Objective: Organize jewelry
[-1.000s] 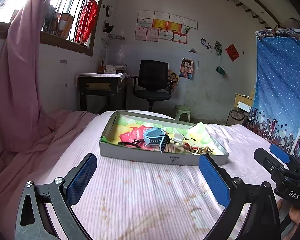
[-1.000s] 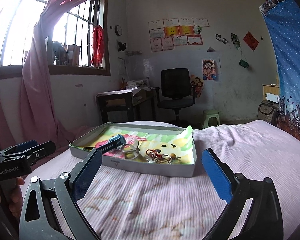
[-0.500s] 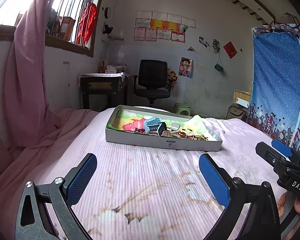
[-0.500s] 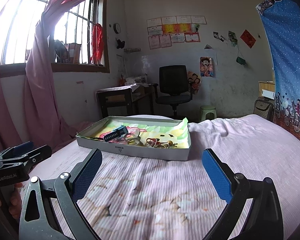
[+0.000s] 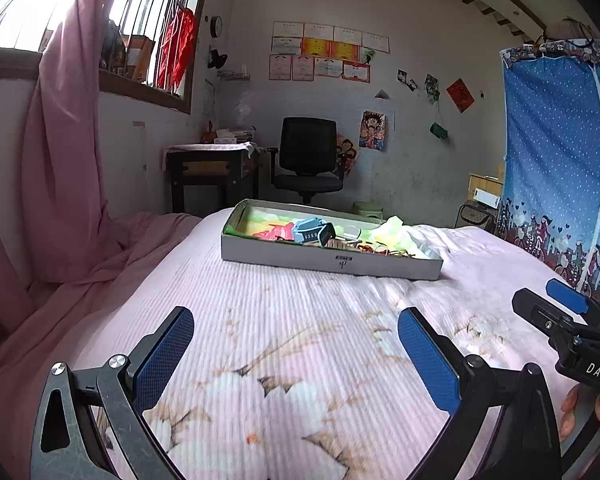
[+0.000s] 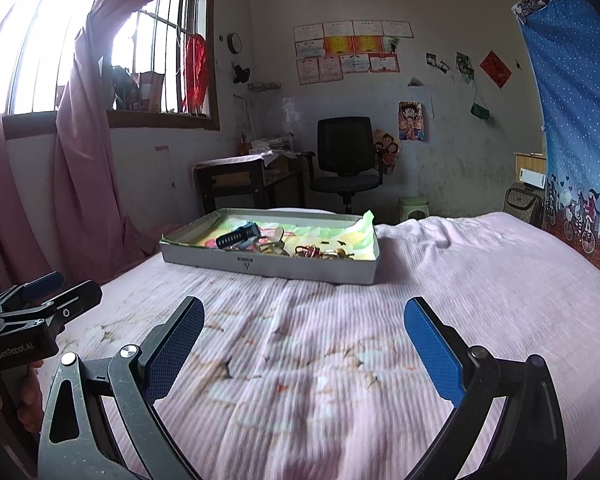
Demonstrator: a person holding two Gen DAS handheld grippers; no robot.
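left tool [image 5: 296, 354] released | right tool [image 6: 303, 344] released | tray [image 6: 268, 266] ahead on bedspread [image 6: 340, 340], path unobstructed

I'm looking across a pink striped bedspread [image 5: 300, 340] toward a black office chair [image 5: 308, 160] beside a dark desk [image 5: 212, 176] against the far wall. Pink curtains [image 6: 84, 168] hang at the barred window [image 6: 60, 52] on the left, a blue dotted curtain [image 5: 556, 152] hangs on the right, and certificates [image 6: 352, 52] are pinned to the wall.

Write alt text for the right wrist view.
An open right gripper hovers empty over a pink bedspread, facing a shallow cardboard tray holding a watch and tangled jewelry. The left gripper shows at left.
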